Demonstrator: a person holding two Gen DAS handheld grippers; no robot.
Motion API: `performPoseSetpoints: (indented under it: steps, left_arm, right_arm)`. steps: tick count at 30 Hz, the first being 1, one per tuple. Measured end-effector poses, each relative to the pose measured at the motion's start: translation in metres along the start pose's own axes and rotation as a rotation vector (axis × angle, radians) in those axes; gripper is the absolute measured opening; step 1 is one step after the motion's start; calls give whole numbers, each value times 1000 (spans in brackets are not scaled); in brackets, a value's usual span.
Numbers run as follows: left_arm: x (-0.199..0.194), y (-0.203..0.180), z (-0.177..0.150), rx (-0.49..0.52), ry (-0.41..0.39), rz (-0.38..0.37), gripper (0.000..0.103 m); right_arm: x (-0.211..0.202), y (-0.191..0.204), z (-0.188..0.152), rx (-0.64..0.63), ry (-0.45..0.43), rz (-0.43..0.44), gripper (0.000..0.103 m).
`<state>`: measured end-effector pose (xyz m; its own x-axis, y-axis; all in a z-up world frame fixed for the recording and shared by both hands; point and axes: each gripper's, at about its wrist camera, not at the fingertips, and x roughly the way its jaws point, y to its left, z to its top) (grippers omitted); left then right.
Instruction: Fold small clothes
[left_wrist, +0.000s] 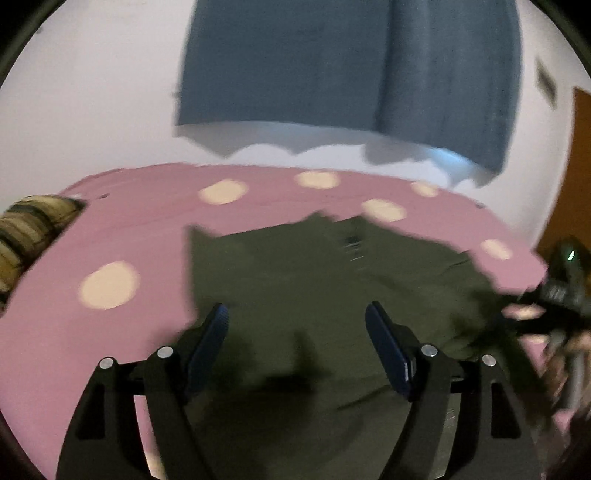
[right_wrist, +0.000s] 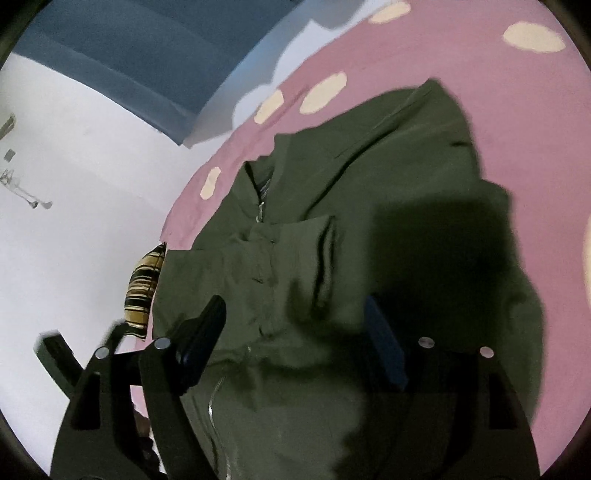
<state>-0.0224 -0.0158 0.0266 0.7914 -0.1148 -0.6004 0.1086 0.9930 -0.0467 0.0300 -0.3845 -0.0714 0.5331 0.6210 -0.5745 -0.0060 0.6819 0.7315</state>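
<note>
Left wrist view: the left tool (left_wrist: 297, 319) hangs released, jaws wide apart and empty, over an olive jacket (left_wrist: 295, 273) spread on a pink spotted bedsheet (left_wrist: 122, 236).

Right wrist view: the right tool (right_wrist: 295, 314) is also released above the jacket (right_wrist: 369, 166), whose zipper (right_wrist: 261, 206) runs between the jaws.

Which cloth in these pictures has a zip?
The green jacket lying on the pink spotted sheet: a metal zip runs down its front. The blue curtain and the sheet have none.
</note>
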Motion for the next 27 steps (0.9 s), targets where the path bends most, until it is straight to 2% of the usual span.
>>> performPoseSetpoints:
  steps: [1, 3, 5, 9, 11, 13, 15, 18, 21, 24, 27]
  left_arm:
    - [2, 14, -7, -6, 16, 50, 76]
    - [7, 32, -18, -28, 57, 98, 76]
    - [15, 48, -26, -66, 108, 113, 76]
    - [29, 60, -33, -96, 158, 140, 76]
    - [40, 62, -33, -104, 192, 164, 76]
    - [47, 65, -33, -114, 210, 181, 76]
    - [47, 70, -38, -118, 219, 196, 76]
    - [54, 72, -40, -123, 232, 233, 76]
    - [58, 75, -43, -133, 246, 252, 76]
    - [56, 82, -43, -165, 236, 258, 76]
    - [57, 88, -44, -190, 238, 260, 76]
  right_arm:
    - [8, 0, 5, 6, 17, 0, 77]
    - [25, 0, 11, 15, 55, -19, 77]
    - [36, 1, 13, 22, 81, -30, 77]
    - [65, 7, 10, -3, 154, -50, 76]
    - [70, 15, 8, -45, 155, -86, 64]
    - [69, 19, 8, -69, 159, -133, 29]
    - [71, 22, 8, -73, 181, -119, 20]
    - [58, 42, 13, -146, 131, -125, 12]
    - [27, 65, 21, -203, 20, -106, 12]
    - [-4, 69, 27, -254, -97, -169, 11]
    - [-11, 47, 29, -237, -108, -256, 11]
